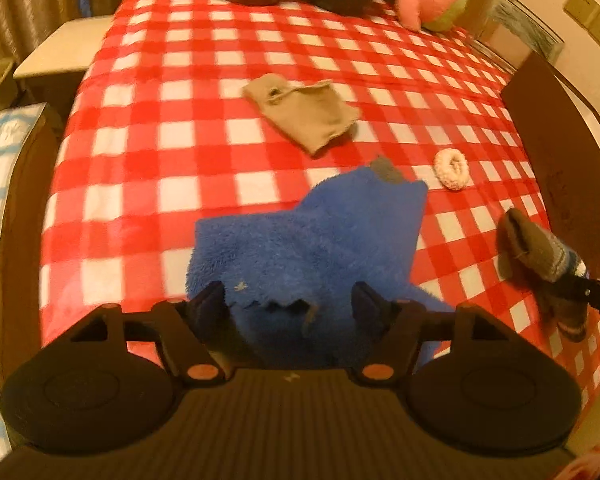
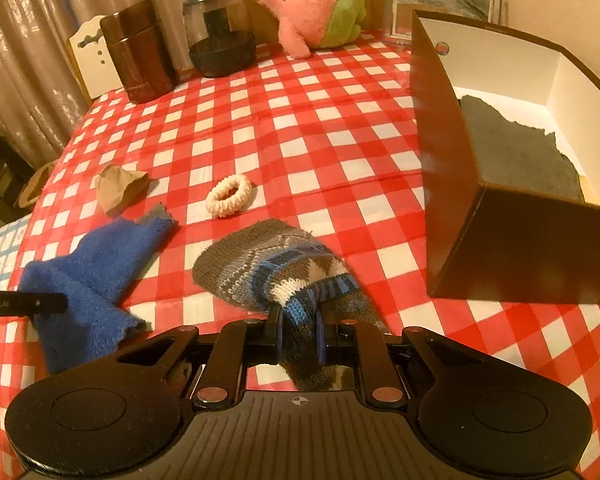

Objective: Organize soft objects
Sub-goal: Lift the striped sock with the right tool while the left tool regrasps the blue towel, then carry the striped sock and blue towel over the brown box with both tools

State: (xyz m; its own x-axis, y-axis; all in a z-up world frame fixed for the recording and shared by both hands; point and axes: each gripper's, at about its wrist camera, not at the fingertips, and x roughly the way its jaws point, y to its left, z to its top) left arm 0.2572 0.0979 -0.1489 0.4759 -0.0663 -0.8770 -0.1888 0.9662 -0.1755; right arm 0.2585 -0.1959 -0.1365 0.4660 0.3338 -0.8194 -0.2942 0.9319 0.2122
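We read no writing anywhere; we count one blue fleece cloth [image 2: 88,280], one knitted sock [image 2: 276,268], one beige stocking [image 2: 118,188], one cream scrunchie [image 2: 229,195] and one dark box [image 2: 452,184], all on the checked tablecloth [image 2: 300,120]. Left of the box, our right gripper [image 2: 298,334] pinches the sock narrowly; farther left, our left gripper [image 1: 290,300] stands wide, its jaws straddling the blue cloth without pressing it.

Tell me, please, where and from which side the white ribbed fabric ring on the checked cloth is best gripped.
Grip one side of the white ribbed fabric ring, one finger in its open centre and one outside, coming from above. It lies flat on the red-and-white checked tablecloth, apart from its neighbours, so the band is probably the only part that offers a pinch.
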